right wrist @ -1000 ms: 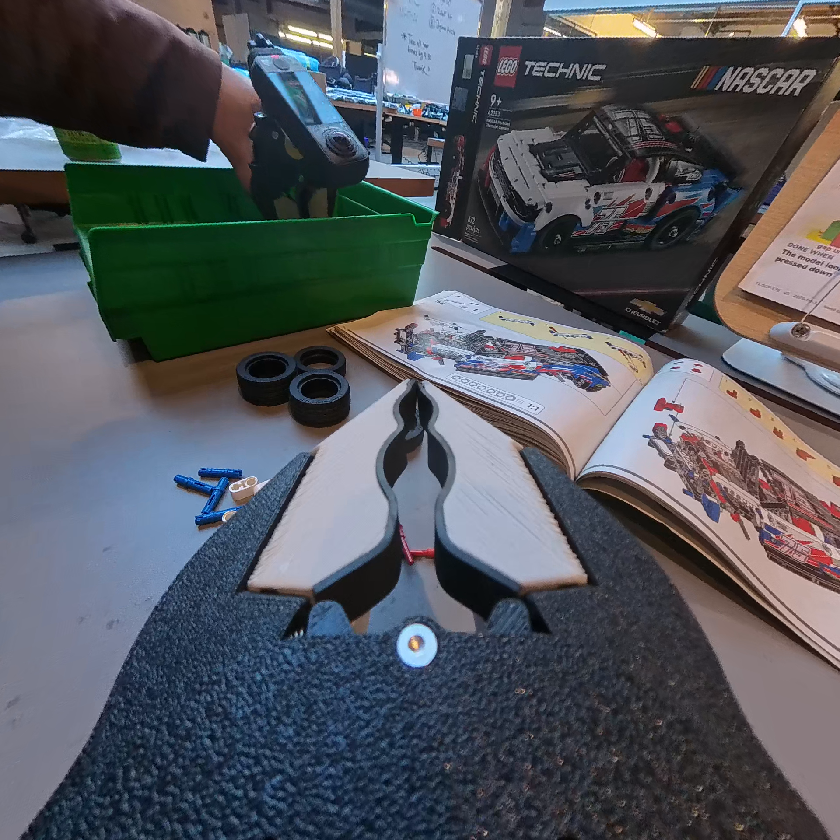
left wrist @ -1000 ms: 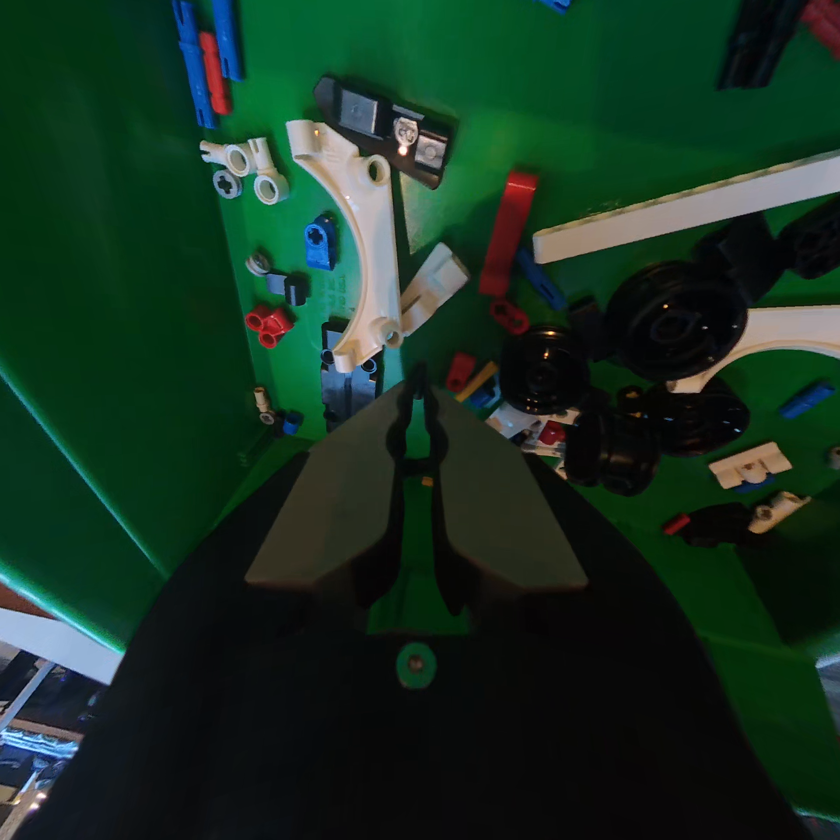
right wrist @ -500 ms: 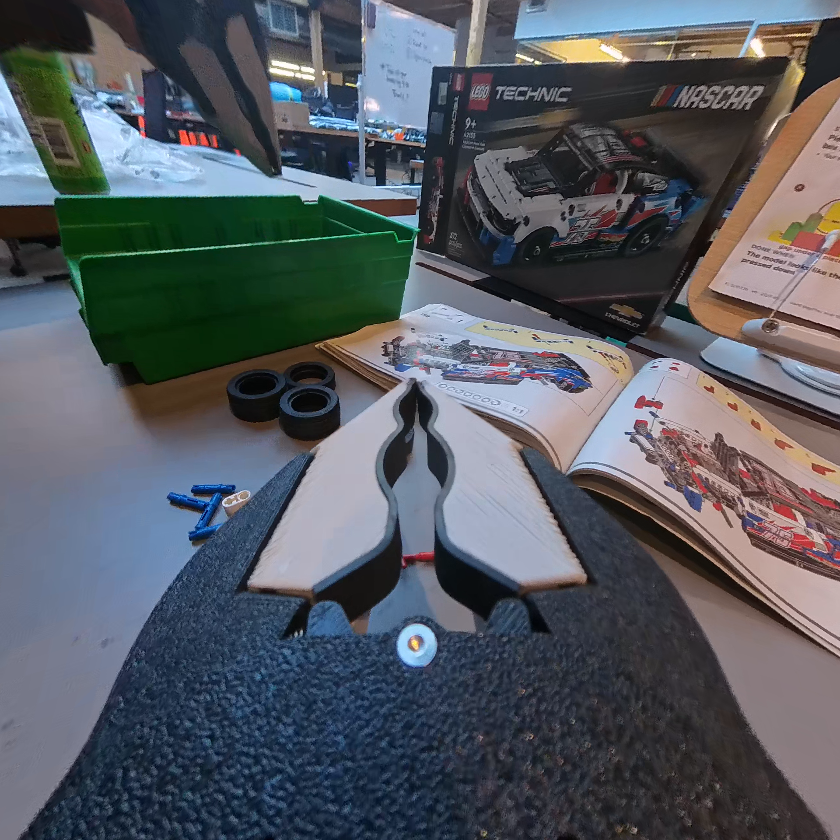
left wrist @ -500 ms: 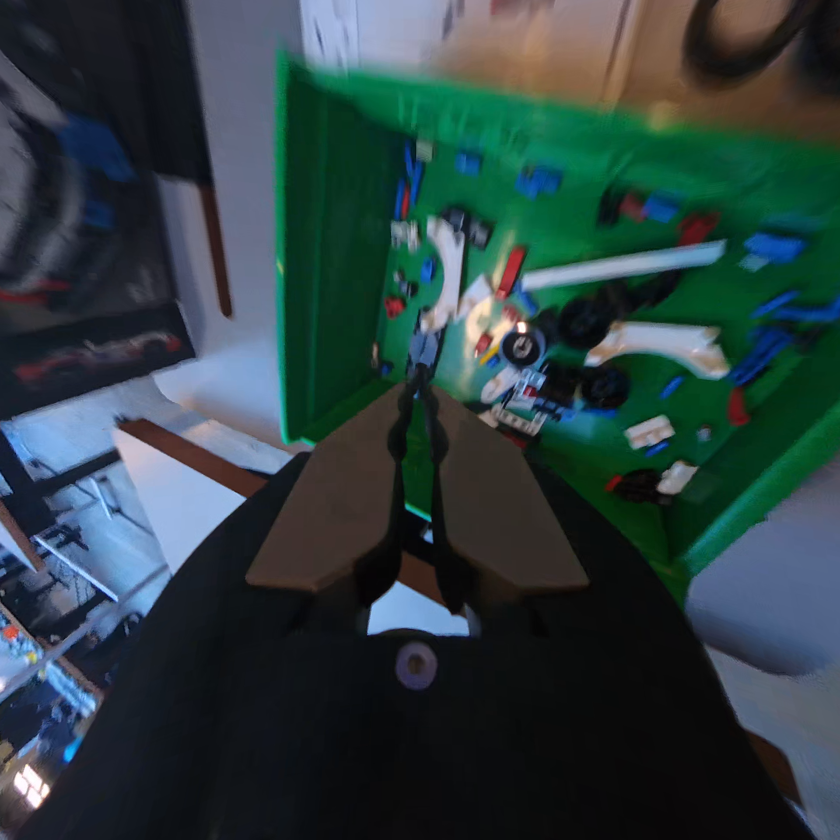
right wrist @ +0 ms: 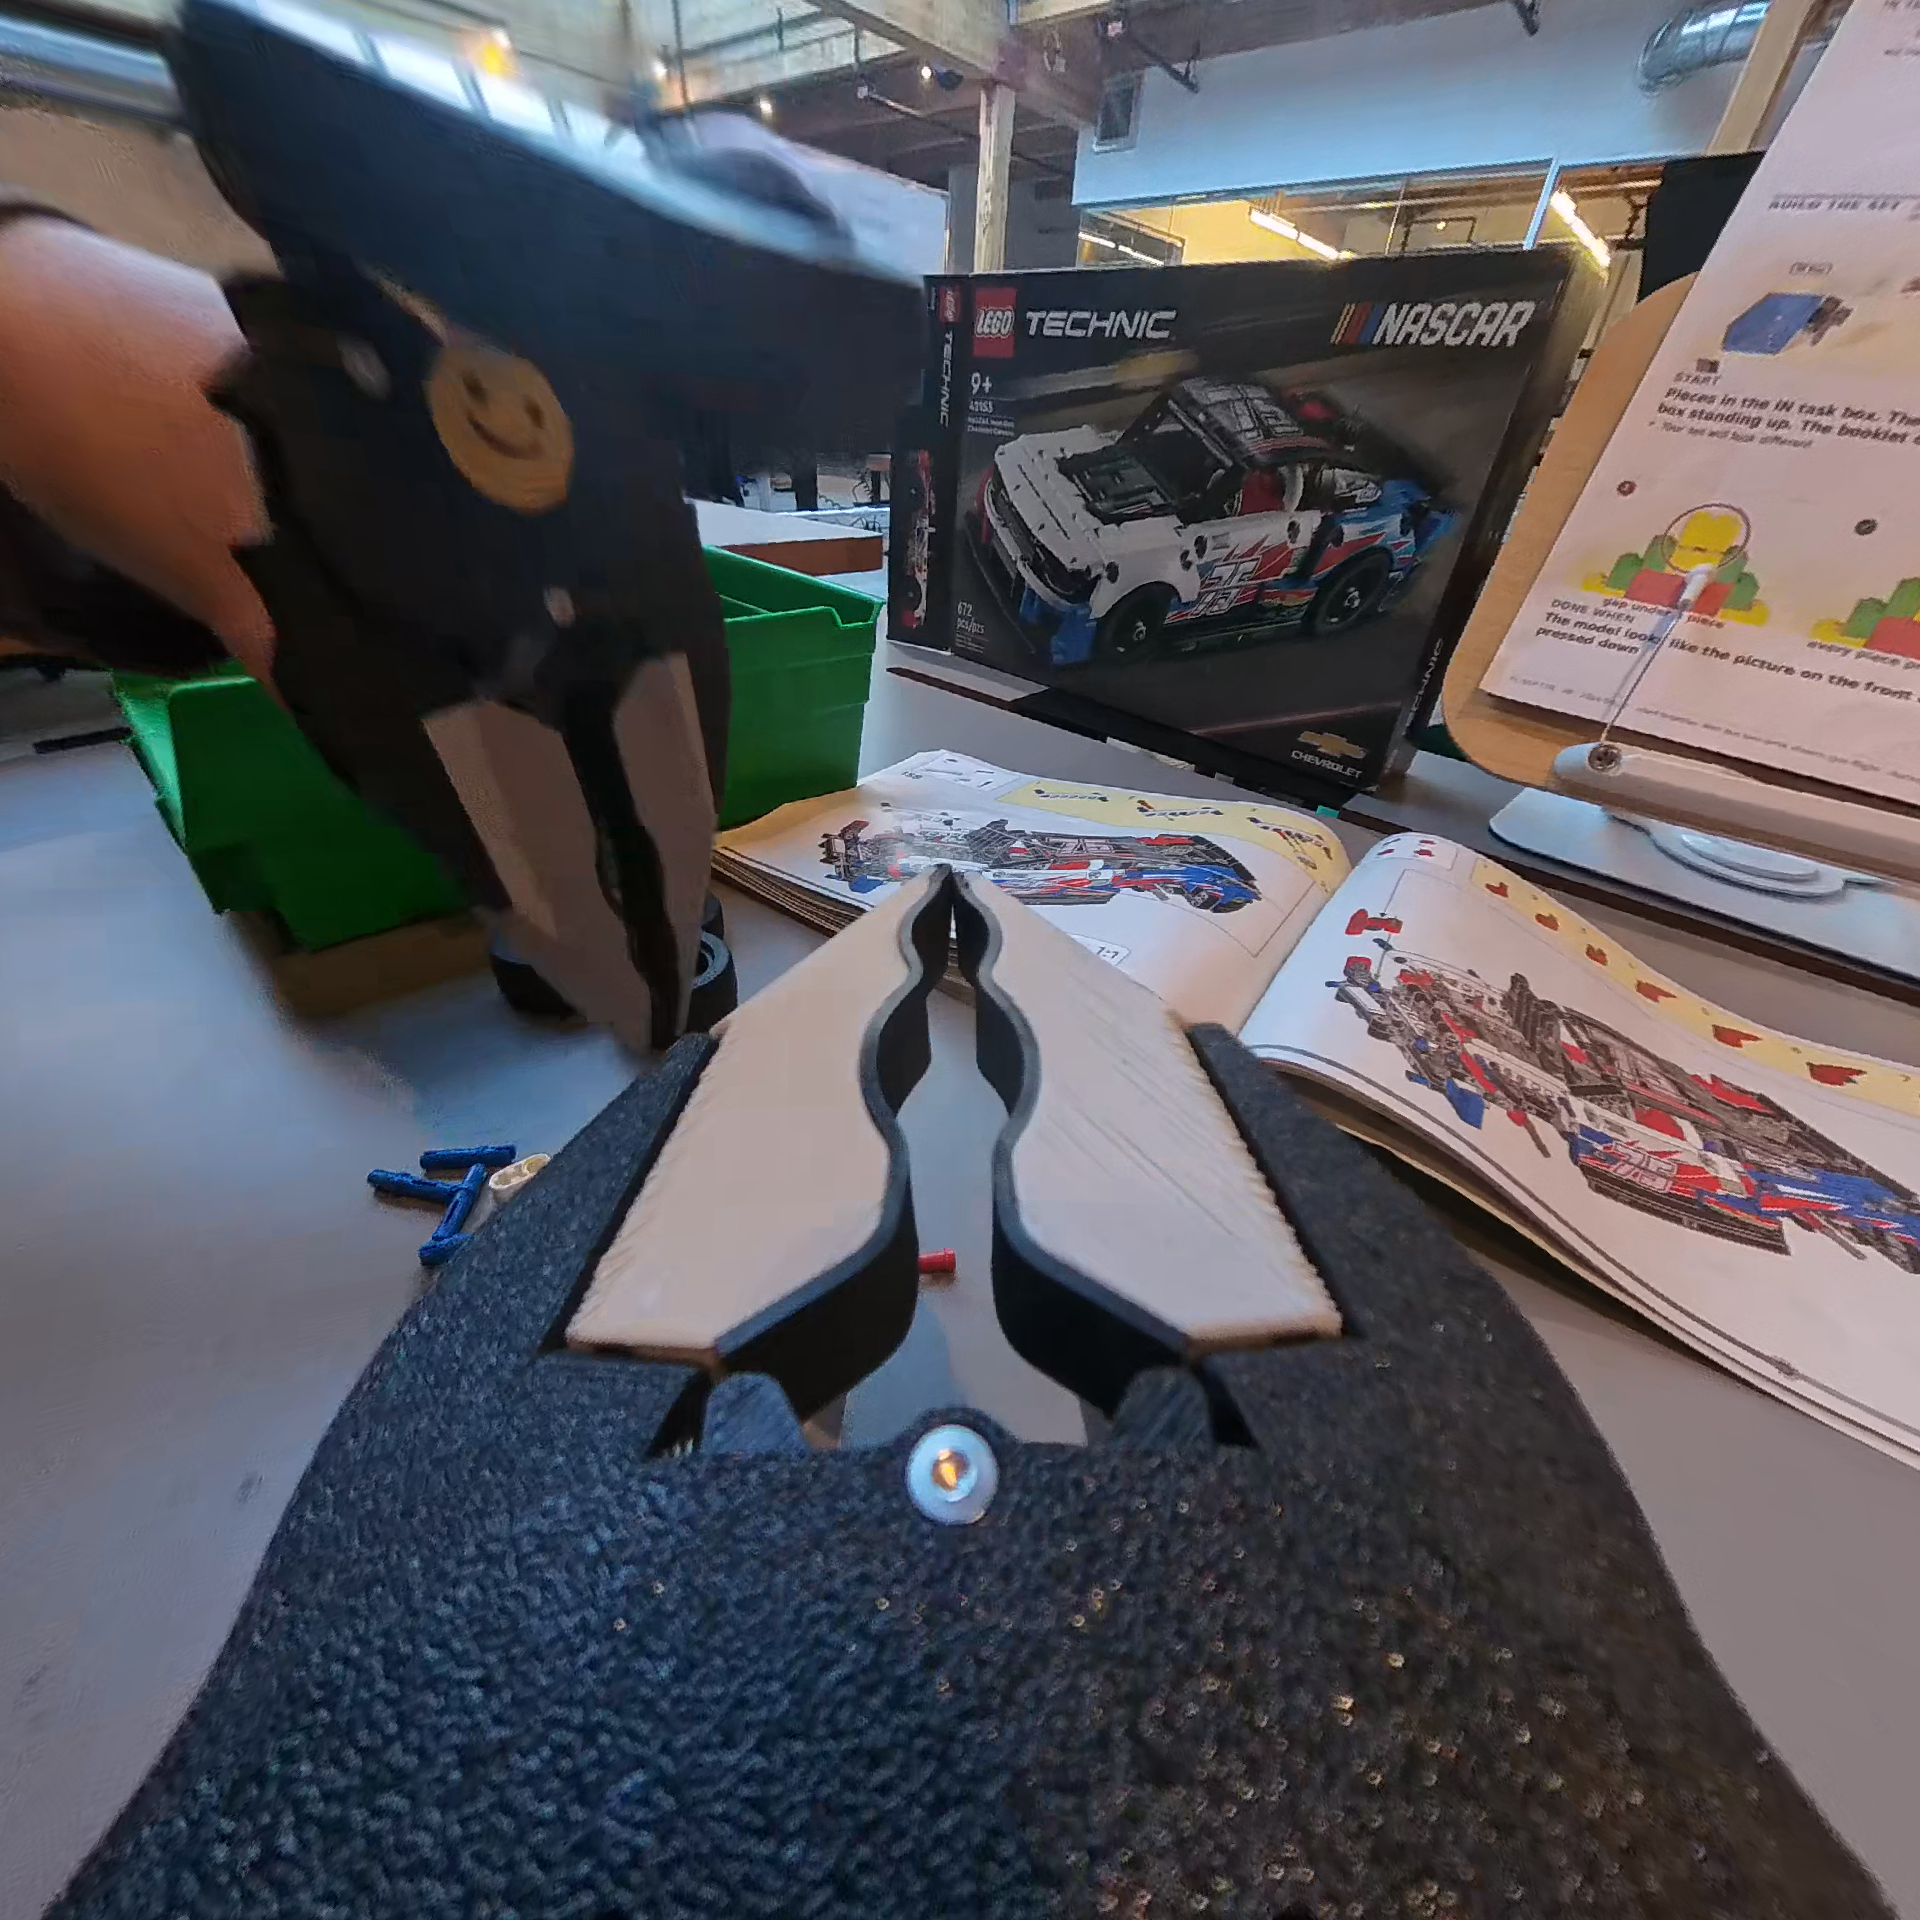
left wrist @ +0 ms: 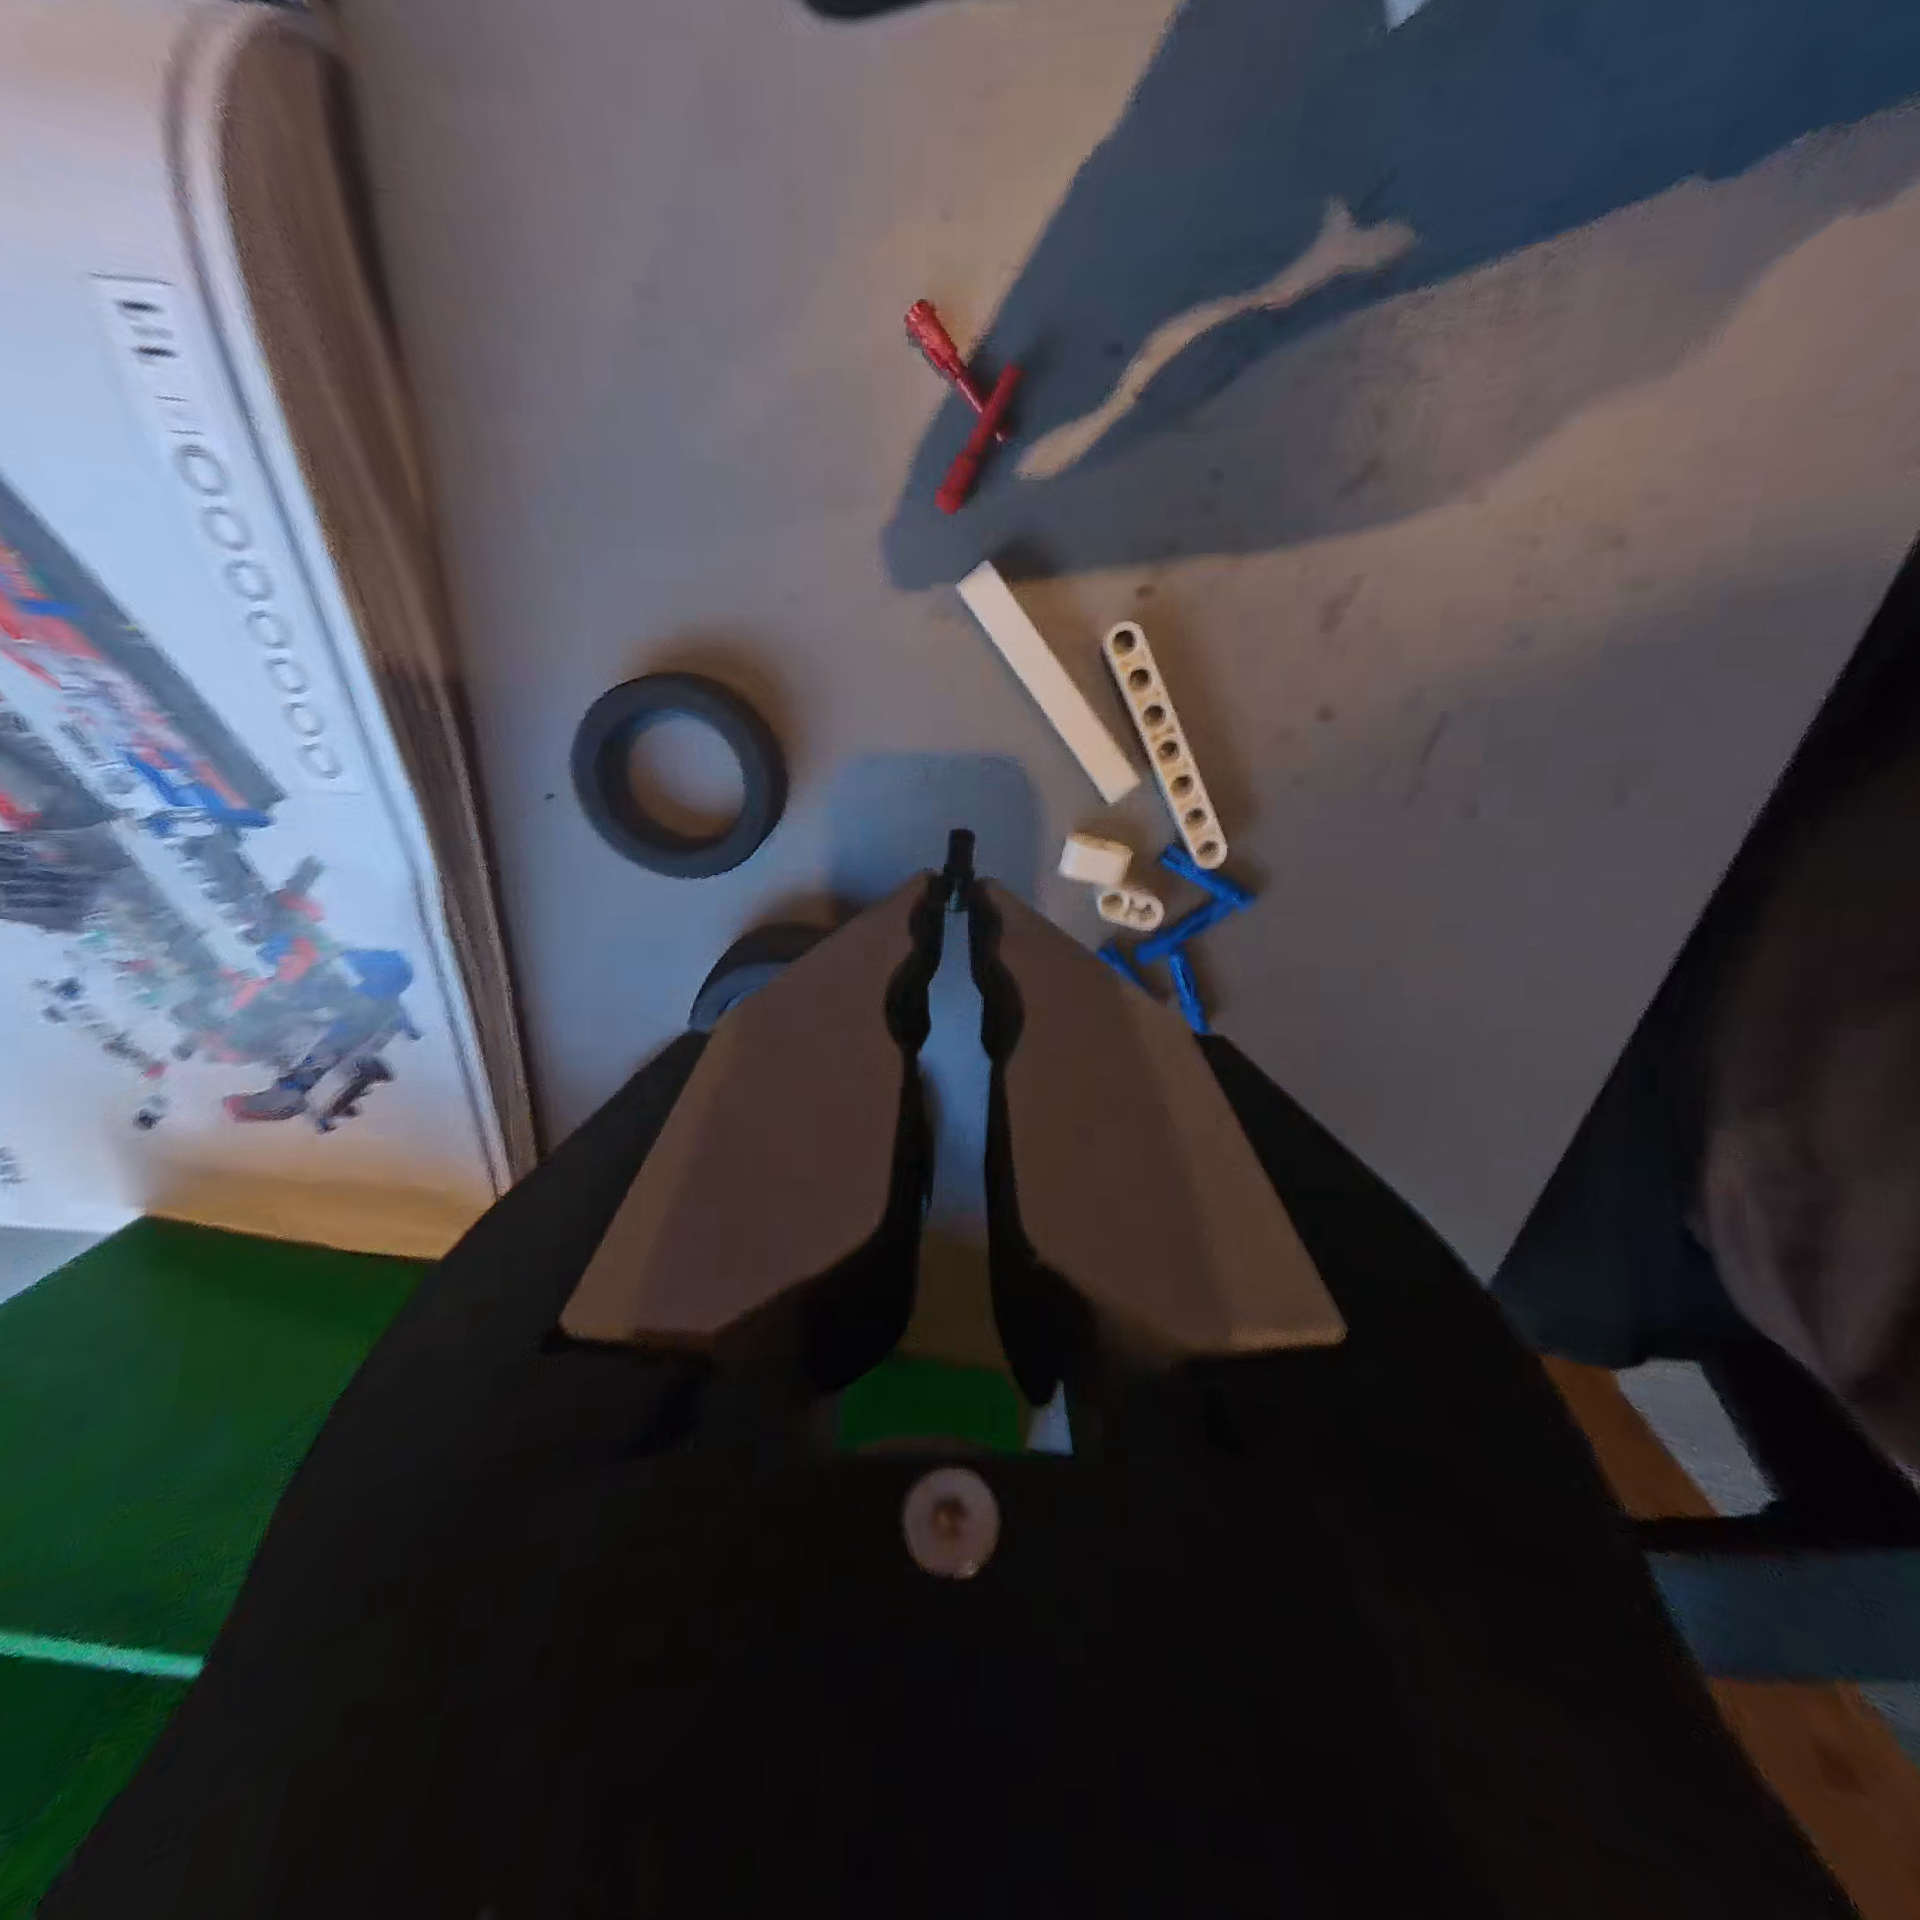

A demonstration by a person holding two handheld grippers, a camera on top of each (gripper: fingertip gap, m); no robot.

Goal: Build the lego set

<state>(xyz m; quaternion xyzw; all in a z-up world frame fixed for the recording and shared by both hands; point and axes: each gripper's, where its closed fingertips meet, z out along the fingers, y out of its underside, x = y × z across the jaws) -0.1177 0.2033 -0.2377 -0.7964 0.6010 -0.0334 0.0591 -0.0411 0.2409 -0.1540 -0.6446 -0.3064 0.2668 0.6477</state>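
The left gripper (left wrist: 956,894) points down at the grey table (left wrist: 644,364), its fingers closed on a small black pin (left wrist: 958,854), though blur makes the piece hard to identify. To its left lies a black tyre (left wrist: 677,774); to its right, white beams (left wrist: 1164,743) and blue pins (left wrist: 1184,925). The right gripper (right wrist: 951,883) is closed and empty, near the open instruction booklet (right wrist: 1403,997). The green bin (right wrist: 800,644) stands farther behind.

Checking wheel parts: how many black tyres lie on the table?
2: a whole tyre beside the booklet, another tyre half hidden under the left gripper; others may be hidden.
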